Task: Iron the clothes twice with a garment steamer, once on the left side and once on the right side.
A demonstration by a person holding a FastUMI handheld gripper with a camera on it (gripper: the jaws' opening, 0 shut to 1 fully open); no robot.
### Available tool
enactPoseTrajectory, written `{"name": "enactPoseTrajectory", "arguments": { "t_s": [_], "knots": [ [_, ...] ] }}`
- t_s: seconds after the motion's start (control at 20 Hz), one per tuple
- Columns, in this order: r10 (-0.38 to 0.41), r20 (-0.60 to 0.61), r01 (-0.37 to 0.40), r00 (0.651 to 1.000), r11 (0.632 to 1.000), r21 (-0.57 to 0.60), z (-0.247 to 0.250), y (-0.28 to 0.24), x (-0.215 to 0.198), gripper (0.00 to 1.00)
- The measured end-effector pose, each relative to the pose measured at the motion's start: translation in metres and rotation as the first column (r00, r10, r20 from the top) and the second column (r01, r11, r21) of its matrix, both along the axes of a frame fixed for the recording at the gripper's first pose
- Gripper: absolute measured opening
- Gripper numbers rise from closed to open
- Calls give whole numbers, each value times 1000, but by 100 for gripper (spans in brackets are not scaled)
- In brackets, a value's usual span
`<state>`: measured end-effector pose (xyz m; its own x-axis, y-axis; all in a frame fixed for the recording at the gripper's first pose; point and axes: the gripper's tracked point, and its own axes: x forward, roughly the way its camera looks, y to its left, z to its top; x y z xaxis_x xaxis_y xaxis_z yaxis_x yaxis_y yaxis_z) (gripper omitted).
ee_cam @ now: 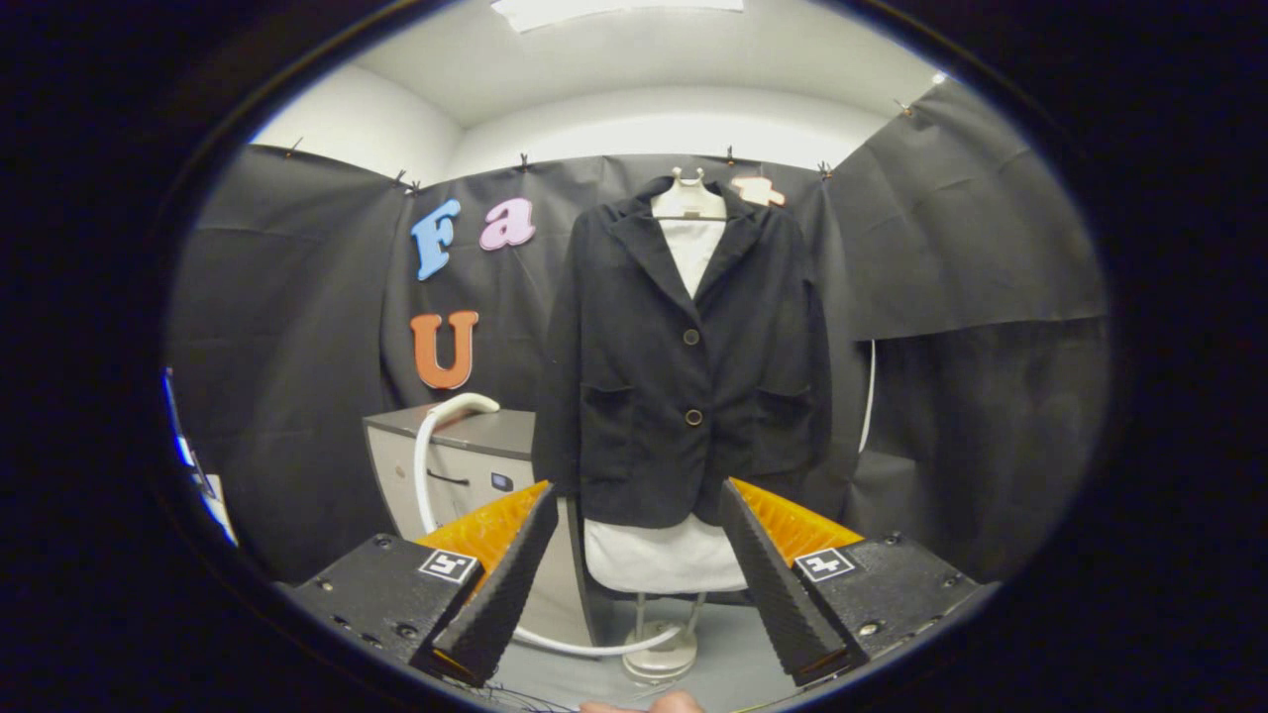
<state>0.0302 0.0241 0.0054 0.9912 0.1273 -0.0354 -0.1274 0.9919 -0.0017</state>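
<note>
Dark jacket (684,366) beyond wide-spread, empty gripper (634,569)

1. Black cloth (297,327) hangs as the booth's wall on every visible side, clipped along its top edge and creased in places.
2. On the right, an upper sheet of cloth (971,218) overlaps a darker lower panel.
3. Above the cloth, a pale plain wall (664,129) runs up to a white ceiling.
4. A bright ceiling light panel (614,10) sits overhead.
5. A grey cabinet (466,465) with a dark top stands against the back cloth, left of centre, with a dark handle on its front.
6. The floor (733,654) is smooth light grey.
</note>
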Motion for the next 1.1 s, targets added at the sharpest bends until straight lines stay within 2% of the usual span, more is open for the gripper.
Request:
{"name": "enactPoseTrajectory", "arguments": {
  "t_s": [0.4,0.55,0.65,0.9,1.1],
  "knots": [
    [51,4,-51,999,998,38,28,68,19,100],
    [33,-37,-32,999,999,37,34,91,27,100],
    [48,-32,-47,998,998,36,49,112,28,100],
    [146,-14,-146,989,988,40,80,170,37,100],
    [237,-38,-235,971,971,32,78,216,56,100]
  ]
}}
